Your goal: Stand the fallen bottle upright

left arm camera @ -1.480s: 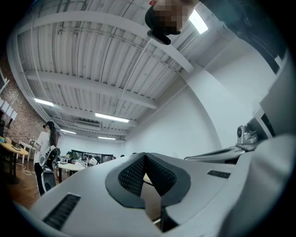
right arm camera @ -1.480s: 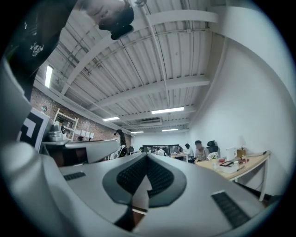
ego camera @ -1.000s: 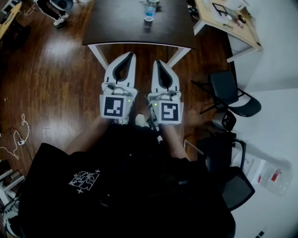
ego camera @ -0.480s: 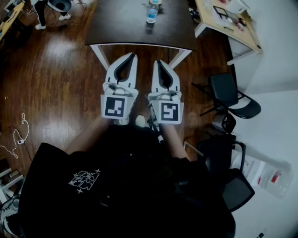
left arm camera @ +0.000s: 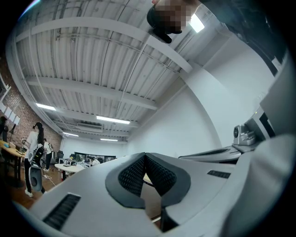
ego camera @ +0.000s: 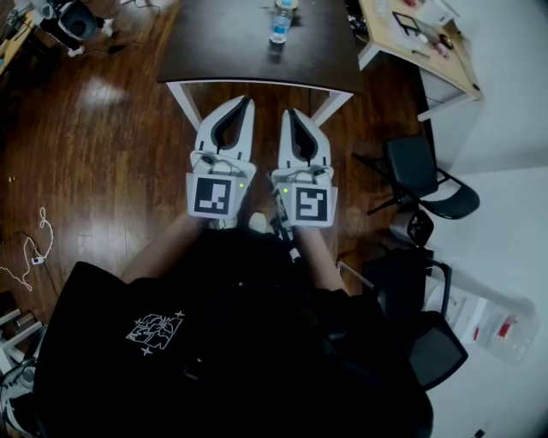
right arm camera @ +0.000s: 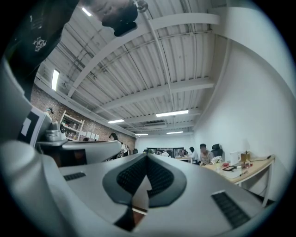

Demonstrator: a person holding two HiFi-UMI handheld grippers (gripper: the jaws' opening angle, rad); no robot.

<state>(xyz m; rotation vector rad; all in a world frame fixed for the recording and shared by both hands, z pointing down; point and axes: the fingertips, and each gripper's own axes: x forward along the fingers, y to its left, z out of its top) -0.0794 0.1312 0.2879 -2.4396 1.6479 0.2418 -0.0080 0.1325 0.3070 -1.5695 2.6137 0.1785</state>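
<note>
The left gripper, jaws pressed together on nothing, hangs short of the dark table; at its far side the bottle already stands upright, so nothing seems left to do; the right gripper, alongside, is equally closed and empty

head camera high up, looking steeply down on left gripper, right gripper and dark table ahead, each gripper camera close behind its own jaws, tipped up at the ceiling, each sees the other gripper
</note>
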